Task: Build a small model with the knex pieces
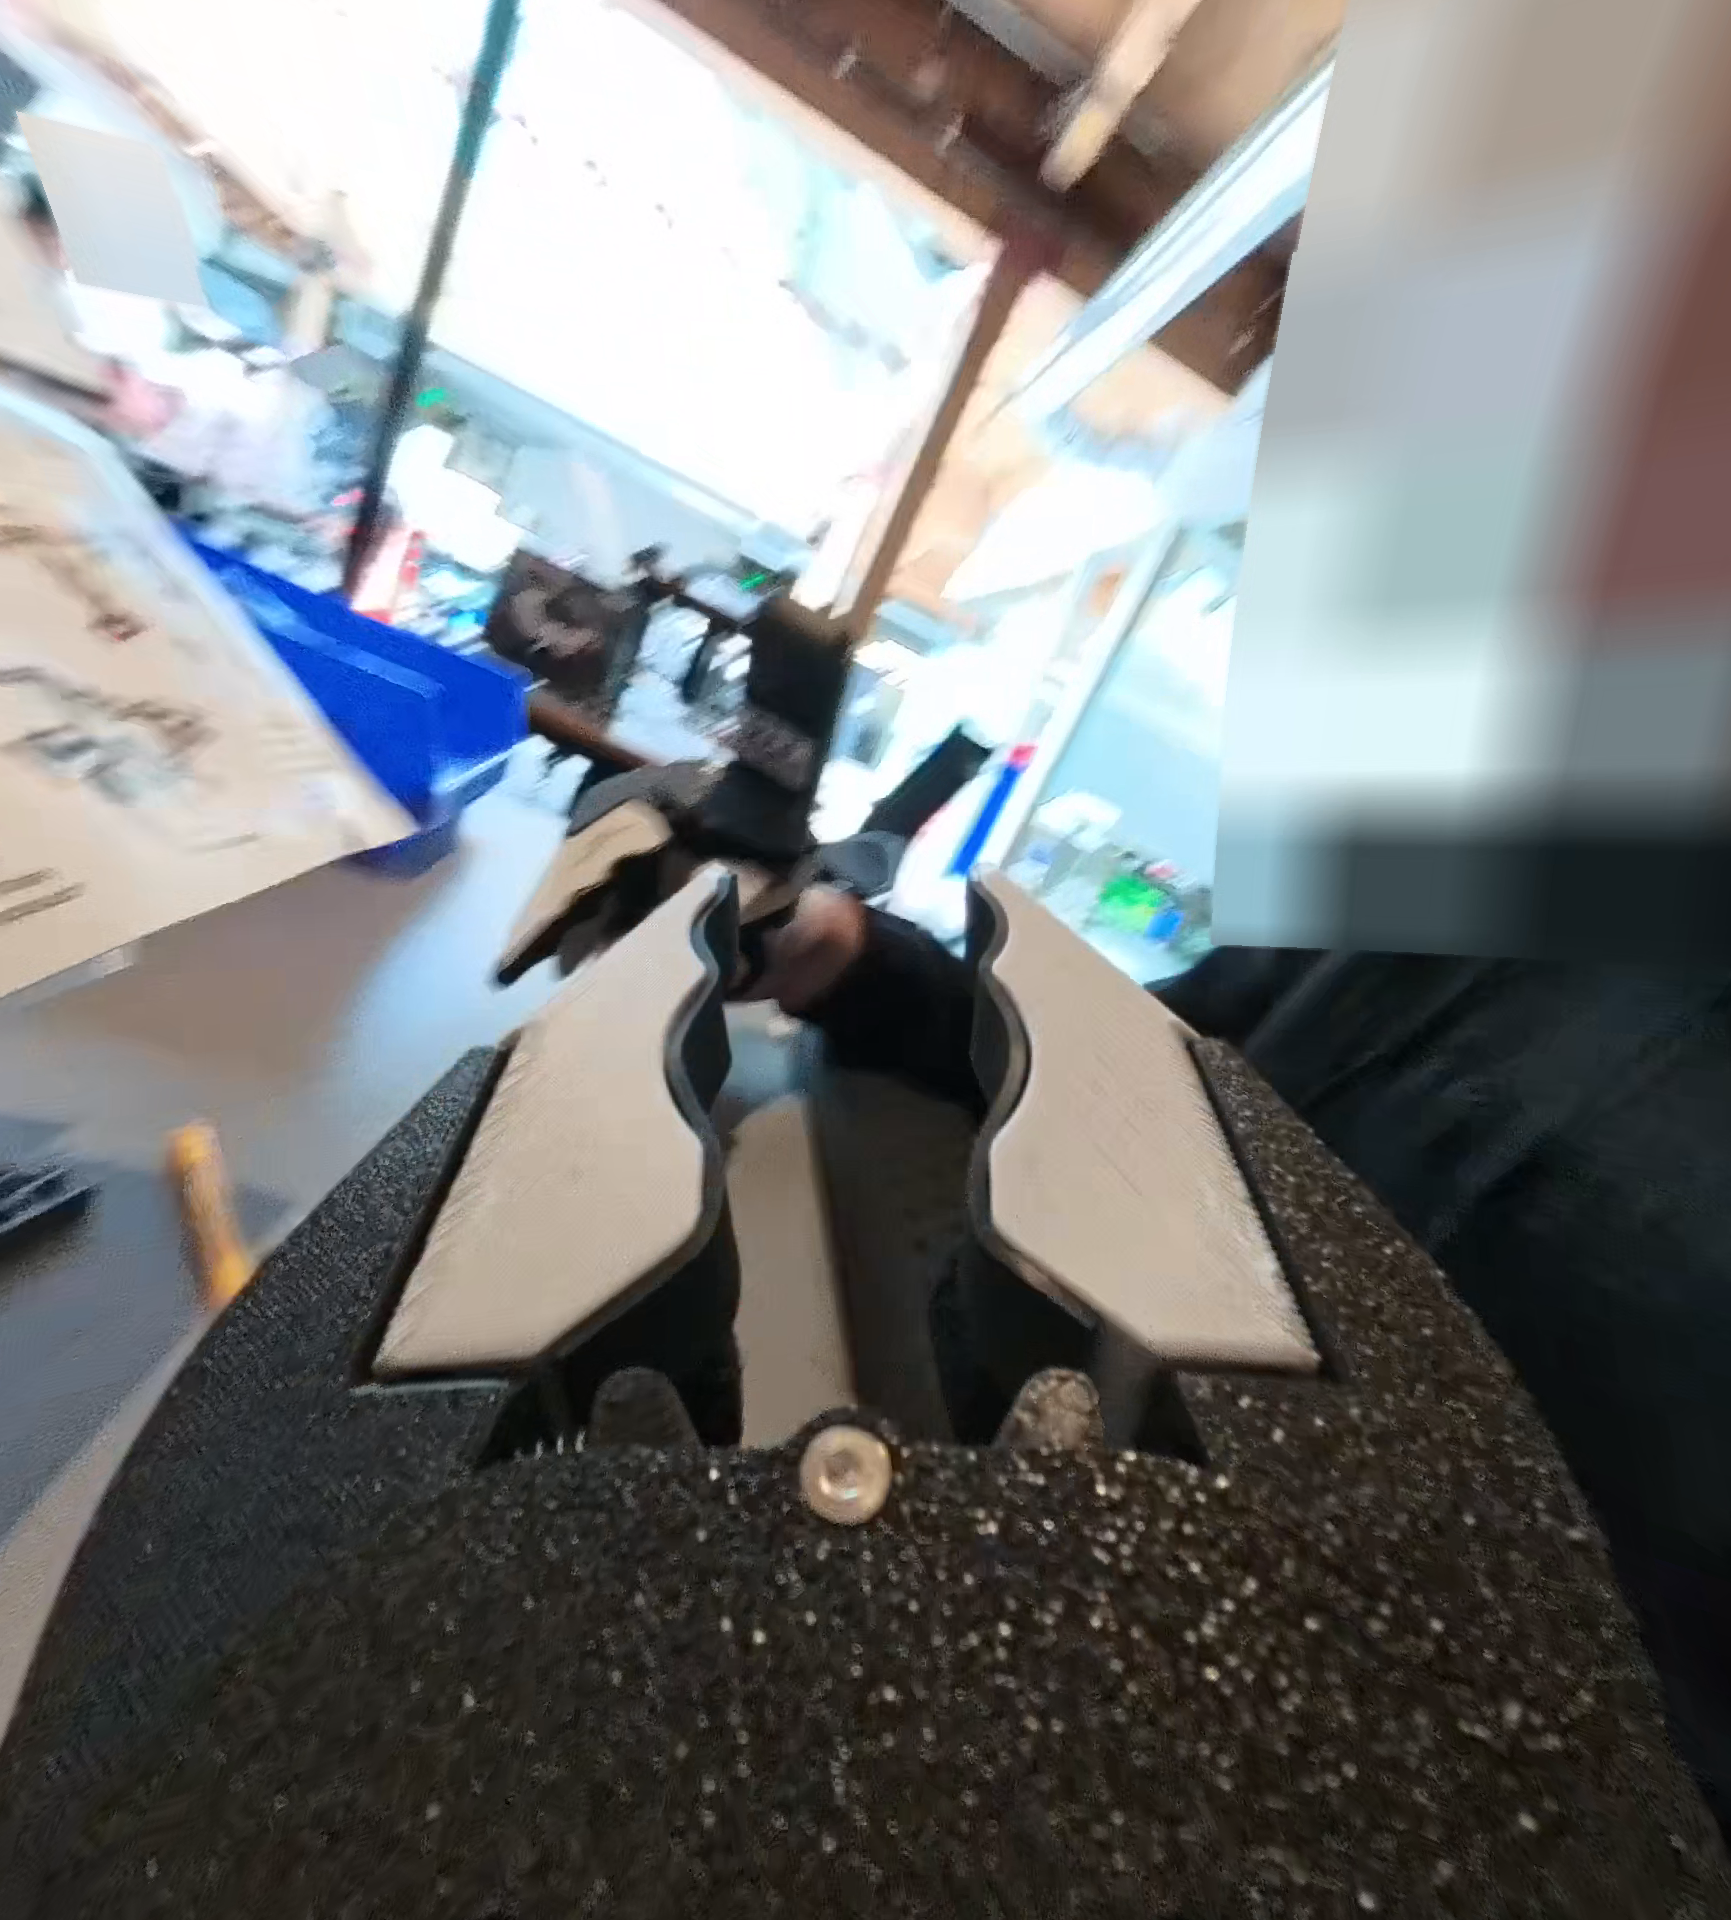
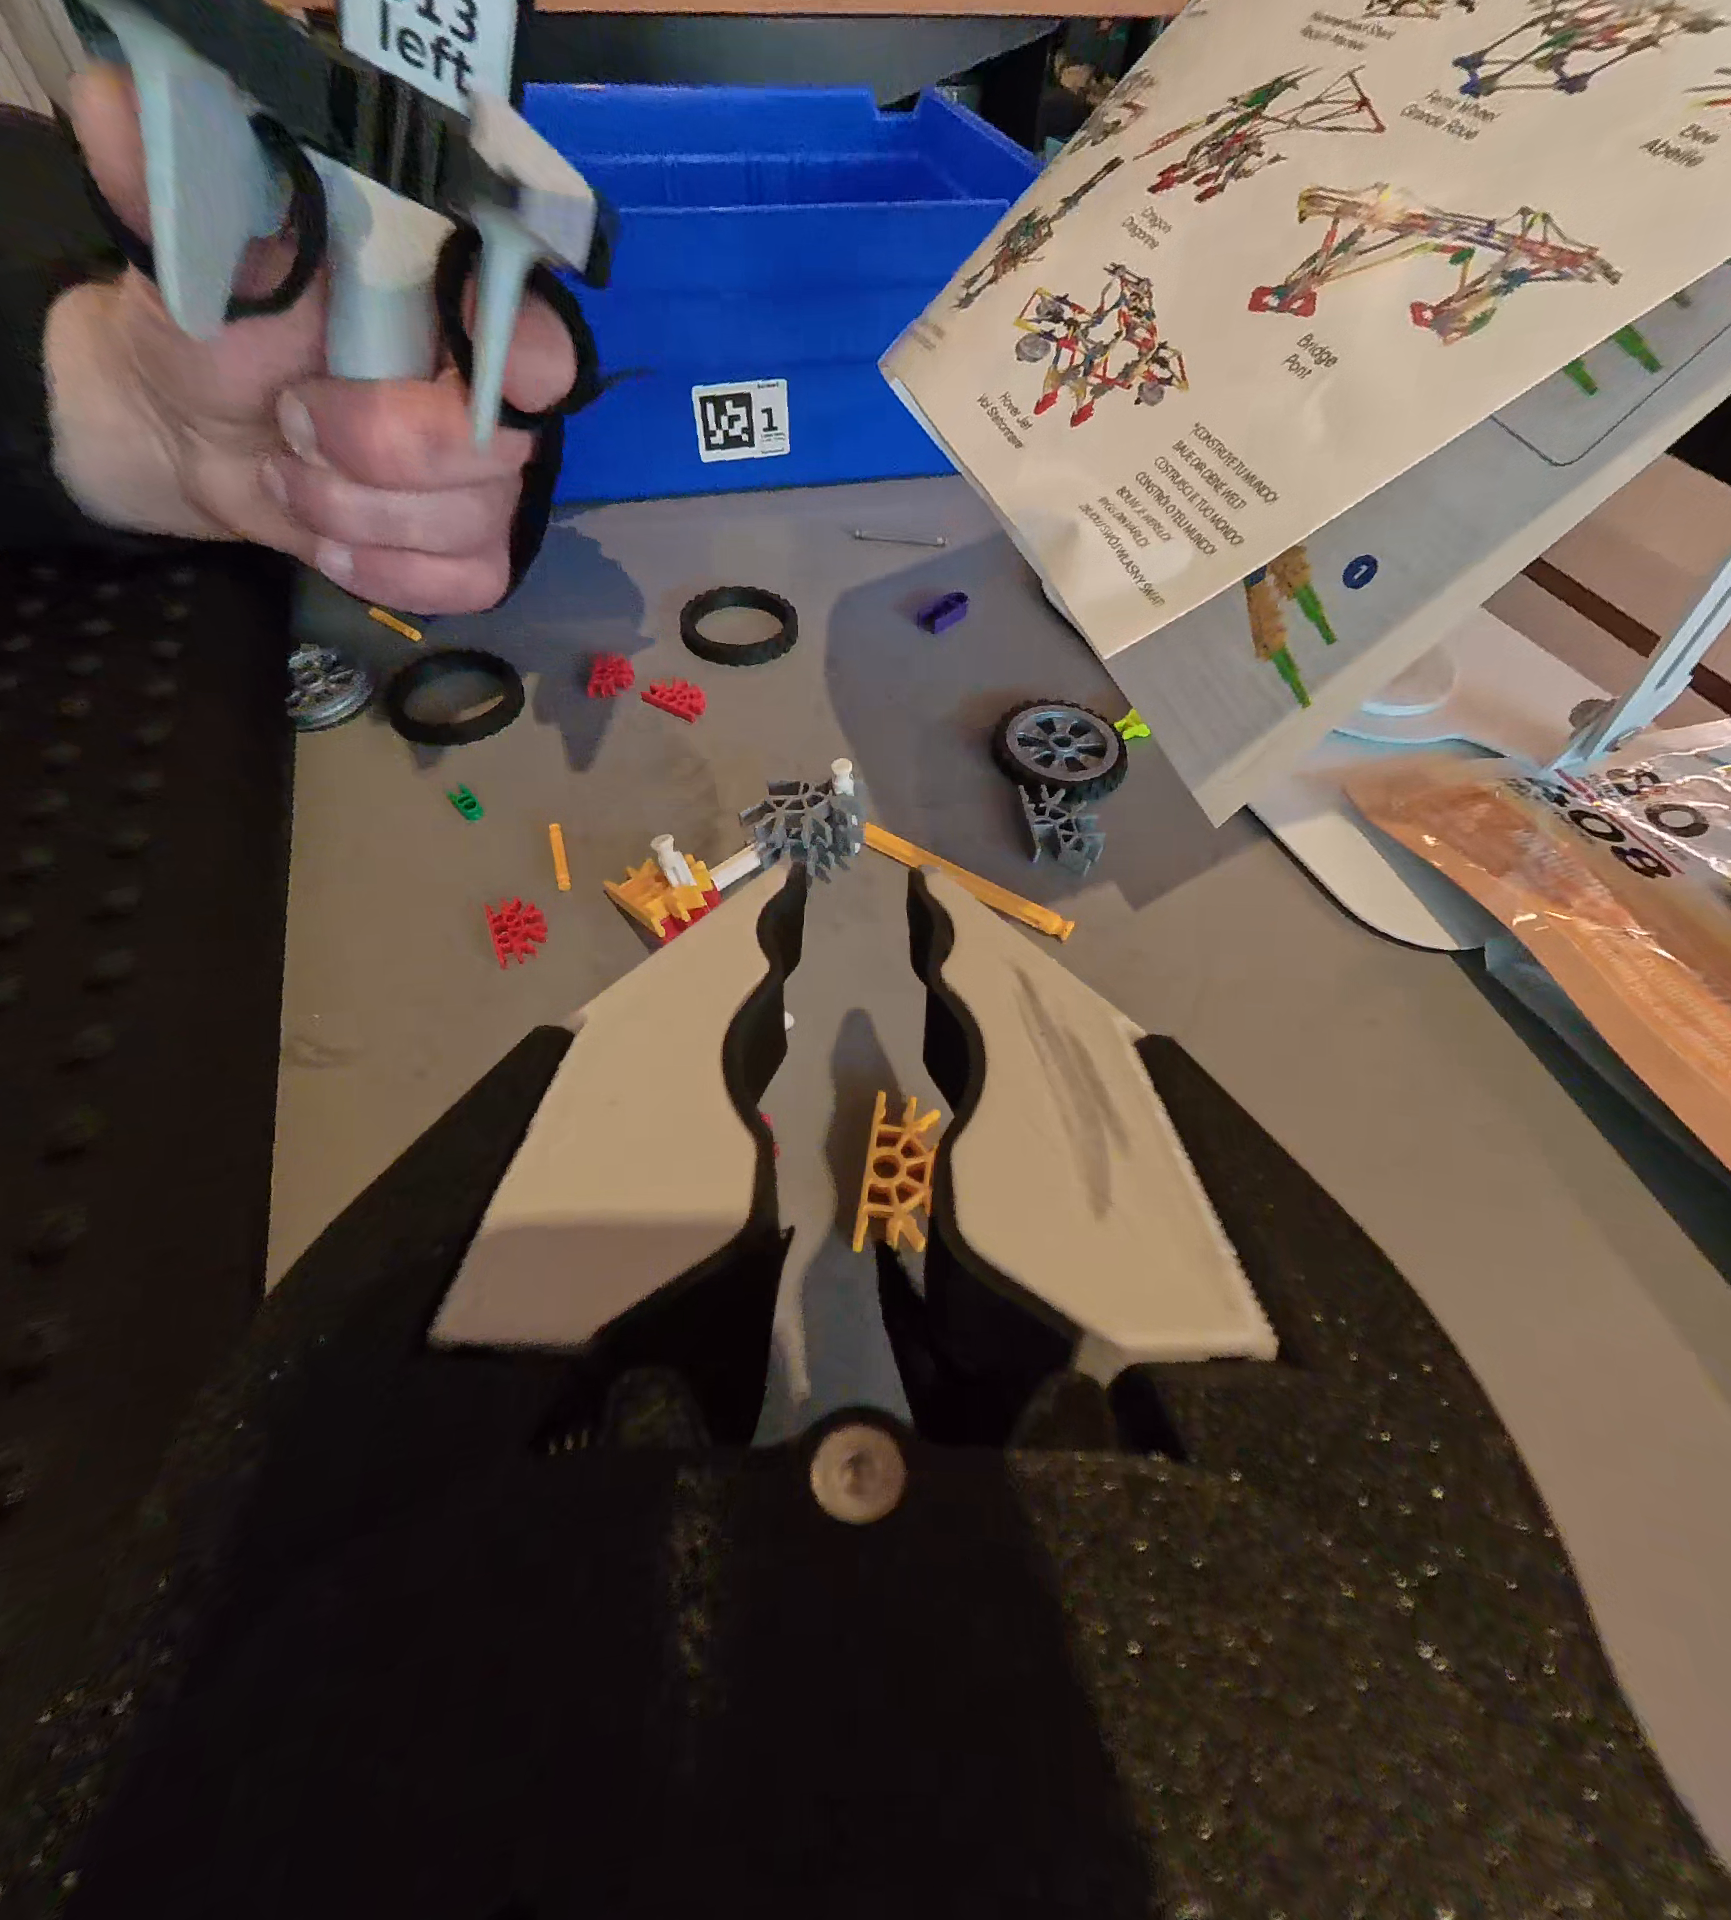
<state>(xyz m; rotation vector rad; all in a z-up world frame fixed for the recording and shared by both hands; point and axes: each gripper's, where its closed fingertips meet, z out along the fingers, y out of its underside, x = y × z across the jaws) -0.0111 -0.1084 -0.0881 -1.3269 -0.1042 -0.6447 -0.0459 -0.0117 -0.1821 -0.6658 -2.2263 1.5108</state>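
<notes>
Both grippers hold nothing: the left gripper (image 1: 850, 935) gapes in mid-air, and the right gripper (image 2: 850, 894) hovers parted. A yellow connector (image 2: 897, 1169) lies under its right finger, so lowering carelessly could knock that piece aside.

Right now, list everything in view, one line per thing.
Blue bin: one, back of table.
Instruction booklet: one, white, propped at right.
Plastic bag: one, clear, right edge.
Loose tyres: two, black, mid table.
Wheel with tyre: one, grey and black, right of centre.
Grey connector: one, just beyond right tongs' tips.
Red connectors: several, scattered left.
Yellow rod: one, beside right tongs' tip.
Yellow connector: one, on table below open right tongs.
Left tongs: open, empty, raised.
Right tongs: open, low over table.
</notes>
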